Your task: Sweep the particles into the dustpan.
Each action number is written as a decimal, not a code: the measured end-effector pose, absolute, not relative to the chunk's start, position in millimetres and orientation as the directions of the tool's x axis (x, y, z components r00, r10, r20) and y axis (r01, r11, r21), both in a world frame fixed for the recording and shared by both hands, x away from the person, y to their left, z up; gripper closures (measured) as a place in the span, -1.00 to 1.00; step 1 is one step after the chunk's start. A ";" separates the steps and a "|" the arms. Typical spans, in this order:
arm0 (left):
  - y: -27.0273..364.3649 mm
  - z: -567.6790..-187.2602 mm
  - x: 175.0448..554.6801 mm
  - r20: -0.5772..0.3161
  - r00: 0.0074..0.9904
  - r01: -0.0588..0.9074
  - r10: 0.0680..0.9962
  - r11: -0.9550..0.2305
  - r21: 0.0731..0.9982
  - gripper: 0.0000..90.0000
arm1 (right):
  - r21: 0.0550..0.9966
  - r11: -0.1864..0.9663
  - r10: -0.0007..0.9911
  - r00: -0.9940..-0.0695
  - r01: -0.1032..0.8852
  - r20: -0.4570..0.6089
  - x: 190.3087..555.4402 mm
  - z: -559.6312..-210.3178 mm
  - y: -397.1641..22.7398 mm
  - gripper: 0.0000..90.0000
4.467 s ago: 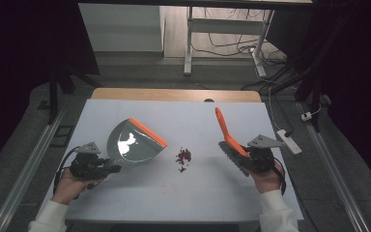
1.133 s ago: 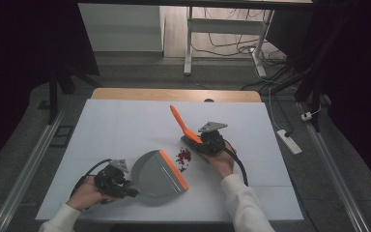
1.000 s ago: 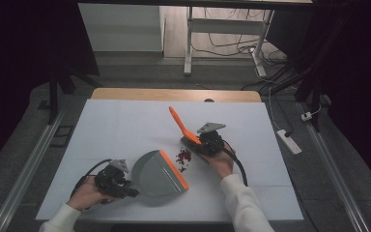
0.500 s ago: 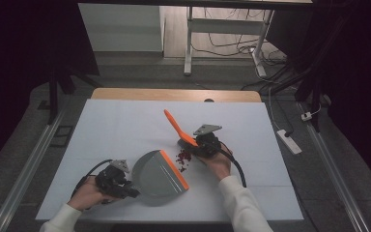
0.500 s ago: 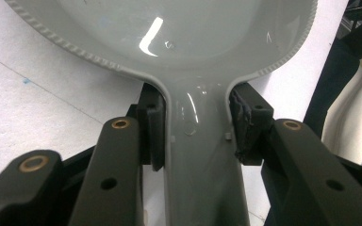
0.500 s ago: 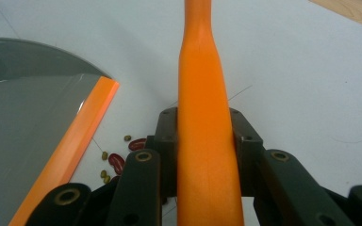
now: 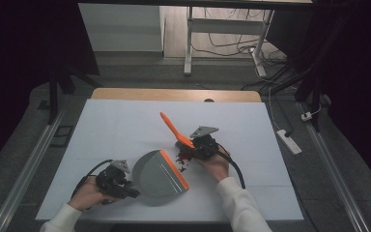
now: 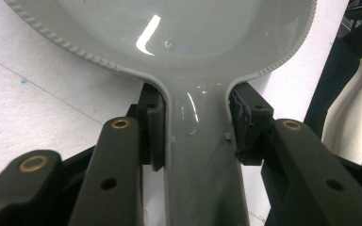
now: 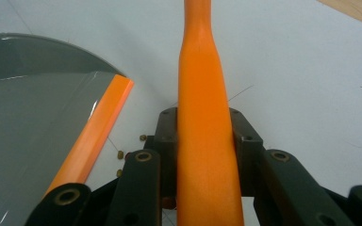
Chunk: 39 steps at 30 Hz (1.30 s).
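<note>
Dim room, white counter [image 7: 125, 121] under the camera. On the left, the left gripper [image 7: 117, 180] is clamped on the grey dustpan [image 7: 158, 176] handle and hasn't budged in the last second. The reddish crumbs [image 7: 182, 158] sit right at its orange lip. The right gripper [image 7: 200, 146], clamped on the orange brush [image 7: 175, 129], has crept closer to the pan, so the sweep-in looks nearly there. A few seconds back both tools were held far apart.

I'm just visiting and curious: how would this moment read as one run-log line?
left gripper: shut on grey dustpan handle | right gripper: shut on orange brush | red crumbs: on table beside dustpan's orange lip
</note>
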State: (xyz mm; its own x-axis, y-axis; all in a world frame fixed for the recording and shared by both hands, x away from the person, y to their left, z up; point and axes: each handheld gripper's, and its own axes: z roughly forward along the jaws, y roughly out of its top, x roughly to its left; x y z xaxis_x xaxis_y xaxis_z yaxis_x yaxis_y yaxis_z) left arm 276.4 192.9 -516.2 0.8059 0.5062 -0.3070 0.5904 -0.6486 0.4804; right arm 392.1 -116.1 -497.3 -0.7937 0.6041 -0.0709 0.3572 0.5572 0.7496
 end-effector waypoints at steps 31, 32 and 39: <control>192.8 -516.4 276.9 -0.310 0.806 0.590 0.504 -0.648 0.481 0.37 | 0.751 0.576 0.540 -0.840 0.324 -0.052 370.1 -498.8 -95.6 0.55; 192.8 -516.5 276.8 -0.310 0.806 0.590 0.504 -0.648 0.481 0.37 | 0.750 0.579 0.538 -0.841 0.320 -0.057 369.0 -498.8 -94.4 0.55; 192.8 -516.6 276.8 -0.310 0.806 0.590 0.504 -0.648 0.481 0.37 | 0.749 0.584 0.517 -0.855 0.313 -0.046 365.2 -498.4 -89.5 0.55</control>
State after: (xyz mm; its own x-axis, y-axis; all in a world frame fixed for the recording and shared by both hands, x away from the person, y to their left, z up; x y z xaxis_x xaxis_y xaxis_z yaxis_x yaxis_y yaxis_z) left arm 276.8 192.8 -516.6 0.8064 0.5038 -0.3098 0.5900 -0.6484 0.4811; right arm 365.2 -89.5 -498.4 -0.8548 0.5169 -0.0455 0.3133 0.5841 0.7488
